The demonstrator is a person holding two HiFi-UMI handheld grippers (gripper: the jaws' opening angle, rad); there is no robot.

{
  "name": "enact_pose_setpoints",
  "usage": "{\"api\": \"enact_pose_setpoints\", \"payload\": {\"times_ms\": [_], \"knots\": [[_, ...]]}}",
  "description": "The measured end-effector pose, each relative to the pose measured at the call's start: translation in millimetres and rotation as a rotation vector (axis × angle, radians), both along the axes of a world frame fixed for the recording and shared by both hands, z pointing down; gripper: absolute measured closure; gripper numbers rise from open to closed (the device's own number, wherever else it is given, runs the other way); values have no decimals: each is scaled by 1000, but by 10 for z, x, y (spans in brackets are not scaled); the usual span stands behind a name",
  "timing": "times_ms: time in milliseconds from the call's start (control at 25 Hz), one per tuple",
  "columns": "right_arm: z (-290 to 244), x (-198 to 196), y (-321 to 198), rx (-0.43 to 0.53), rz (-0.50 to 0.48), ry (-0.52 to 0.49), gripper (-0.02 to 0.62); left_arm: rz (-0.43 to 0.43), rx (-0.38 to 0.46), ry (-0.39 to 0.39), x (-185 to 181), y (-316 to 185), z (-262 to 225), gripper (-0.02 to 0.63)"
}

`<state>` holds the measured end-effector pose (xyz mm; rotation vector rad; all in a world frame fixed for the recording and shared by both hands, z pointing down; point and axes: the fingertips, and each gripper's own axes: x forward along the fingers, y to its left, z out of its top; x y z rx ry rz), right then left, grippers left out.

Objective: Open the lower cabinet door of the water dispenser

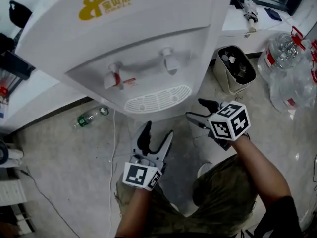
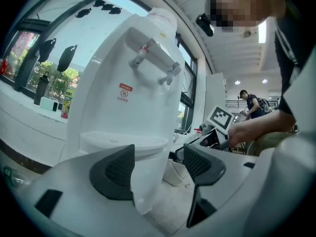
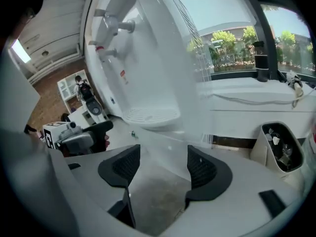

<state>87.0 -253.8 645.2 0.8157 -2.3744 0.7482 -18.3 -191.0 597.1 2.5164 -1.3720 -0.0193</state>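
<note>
left tongs [image 1: 158,130]: wide apart, nothing in them
right tongs [image 1: 197,109]: wide too, empty
water dispenser [image 1: 124,43]: white, just ahead of both

The white water dispenser [image 1: 124,38] stands upright, two taps [image 1: 168,59] above its slotted drip tray [image 1: 157,99].

Bin [image 1: 235,68] right of water dispenser [image 1: 124,29], bottle [image 1: 89,117] on floor [image 1: 69,157] to its left.

floor [image 1: 59,152]: bottle [image 1: 90,116] (on its side), bin [image 1: 223,79]
</note>
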Motion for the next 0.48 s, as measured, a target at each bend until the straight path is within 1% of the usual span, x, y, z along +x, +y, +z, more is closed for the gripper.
{"api": "enact_pose_setpoints", "payload": {"times_ms": [80,160,280,360,480], "knots": [[59,42,-28,-19,19,-4,333,16,4,-2,43,23,42,319],[57,59,-73,-28,45,-38,333,35,4,-6,99,40,87,319],[52,77,-130,-27,63,-67,333,36,0,6,155,44,100,319],[48,124,-188,0,62,-62,333,33,10,10,186,28,86,319],[100,188,-276,77,46,-47,333,30,9,12,198,43,109,319]]}}
